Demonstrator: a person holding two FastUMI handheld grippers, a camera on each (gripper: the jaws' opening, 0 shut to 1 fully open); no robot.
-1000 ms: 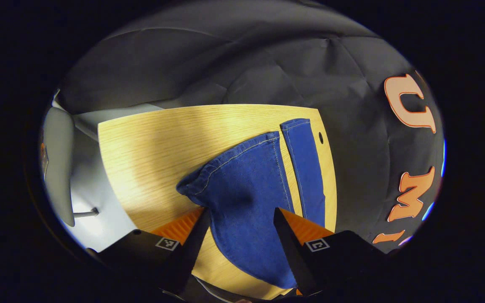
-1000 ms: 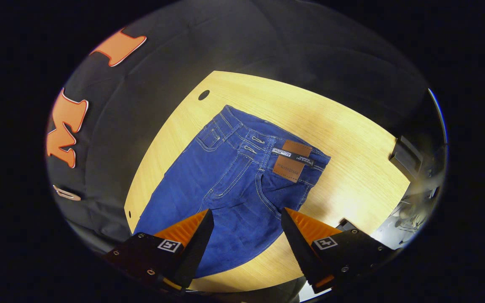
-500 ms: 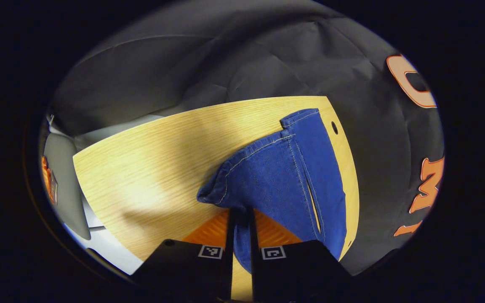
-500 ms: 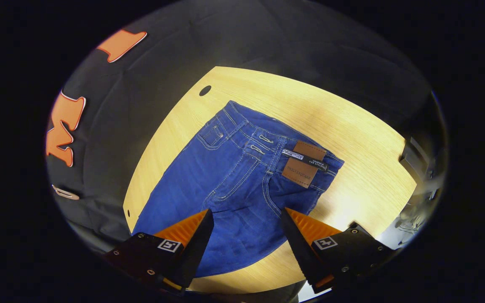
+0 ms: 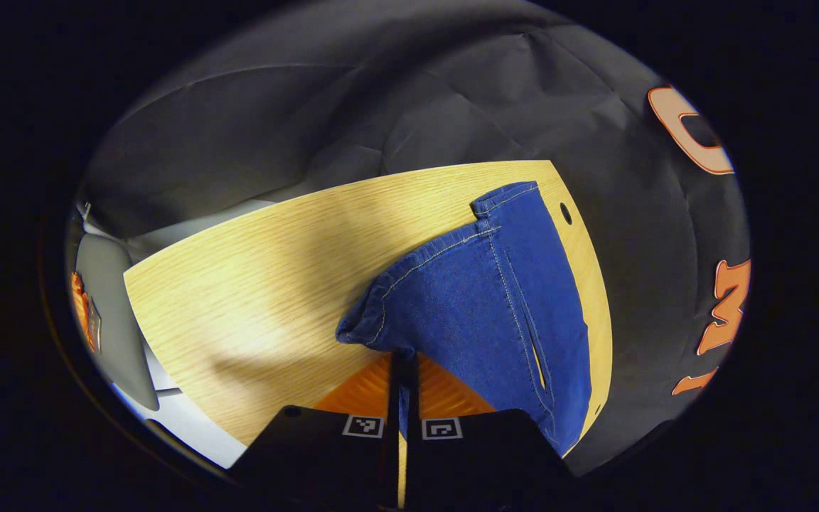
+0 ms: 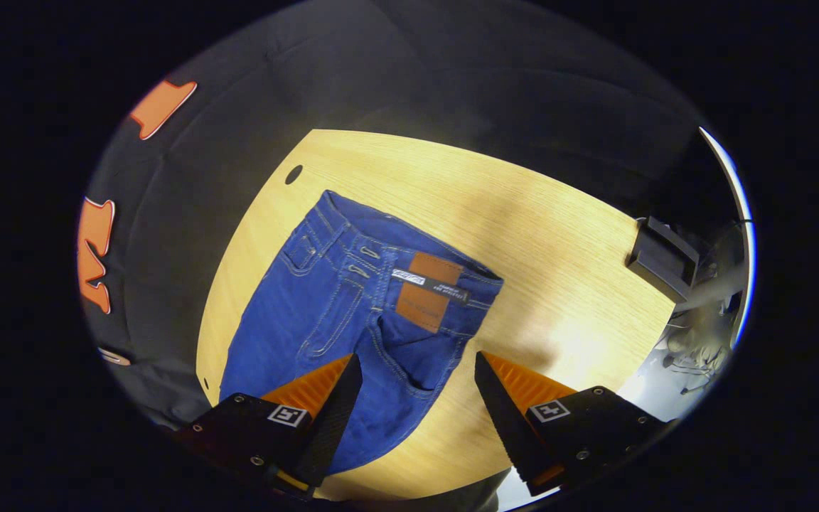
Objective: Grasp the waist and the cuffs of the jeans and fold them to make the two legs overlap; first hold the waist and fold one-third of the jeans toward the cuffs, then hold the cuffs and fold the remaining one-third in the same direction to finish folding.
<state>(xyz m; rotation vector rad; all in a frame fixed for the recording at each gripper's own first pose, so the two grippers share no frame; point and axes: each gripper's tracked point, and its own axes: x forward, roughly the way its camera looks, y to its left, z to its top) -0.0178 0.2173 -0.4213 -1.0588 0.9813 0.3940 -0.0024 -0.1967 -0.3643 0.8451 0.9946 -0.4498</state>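
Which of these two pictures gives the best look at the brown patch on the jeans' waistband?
The right gripper view: the brown patch sits in plain sight on the waistband of the jeans. The left gripper view looks at the jeans' leg end, near cuff pinched in the left gripper.

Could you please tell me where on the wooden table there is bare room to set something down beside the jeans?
The light wooden table is bare left of the blue denim jeans' cuffs in the left gripper view, and between the waist and the black box in the right gripper view. The strip along the black cloth wall is crowded.
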